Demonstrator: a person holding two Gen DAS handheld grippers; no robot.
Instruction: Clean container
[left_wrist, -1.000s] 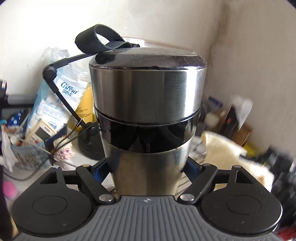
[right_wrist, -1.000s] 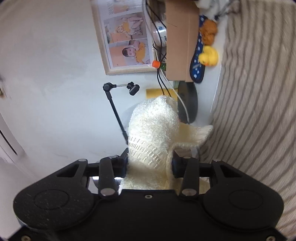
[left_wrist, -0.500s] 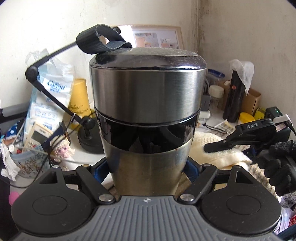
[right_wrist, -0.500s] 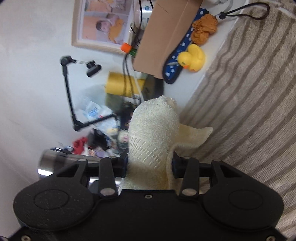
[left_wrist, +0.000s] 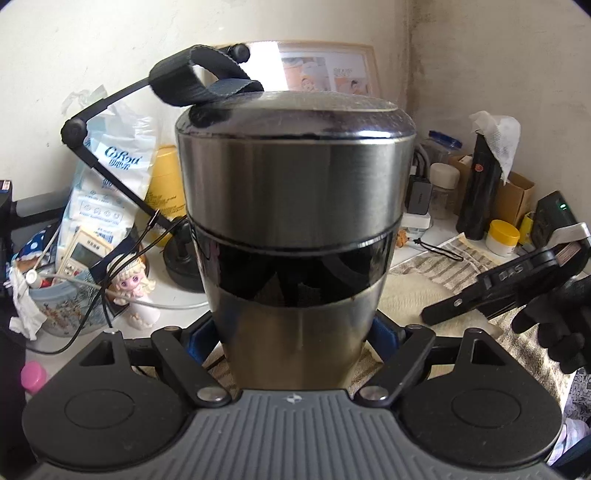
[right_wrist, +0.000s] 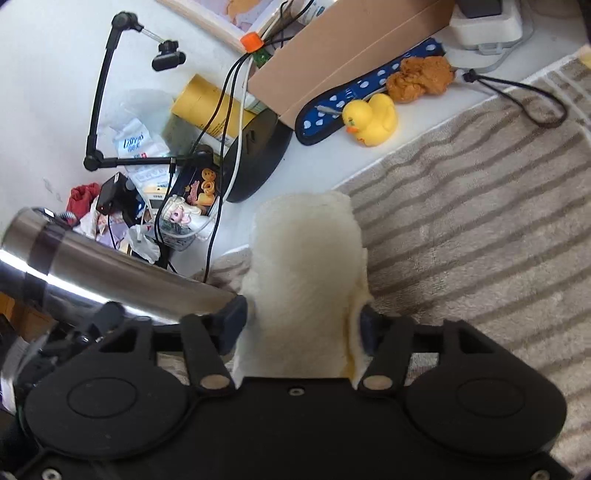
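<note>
A stainless steel flask (left_wrist: 295, 206) with a black band and a black strap loop (left_wrist: 199, 77) on its lid fills the left wrist view. My left gripper (left_wrist: 295, 332) is shut on its lower body. The same flask (right_wrist: 92, 266) lies slanted at the left of the right wrist view. A cream terry cloth (right_wrist: 303, 258) sits between the jaws of my right gripper (right_wrist: 301, 321). Those jaws are opening, and the cloth has puffed out loosely between them. In the left wrist view the right gripper (left_wrist: 461, 302) hovers low over the cream cloth (left_wrist: 406, 299).
A striped grey towel (right_wrist: 480, 221) covers the surface under the cloth. Behind it are a yellow rubber duck (right_wrist: 369, 118), a cardboard box (right_wrist: 332, 48), cables and a black jointed stand (right_wrist: 99, 92). A doll (left_wrist: 133, 284) and a black bottle (left_wrist: 480, 192) flank the flask; a gloved hand (left_wrist: 554, 325) is at right.
My right gripper rolled and dropped toward the striped towel, and its jaws spread wider around the cloth. The flask came into the right wrist view. The left gripper still holds the flask.
</note>
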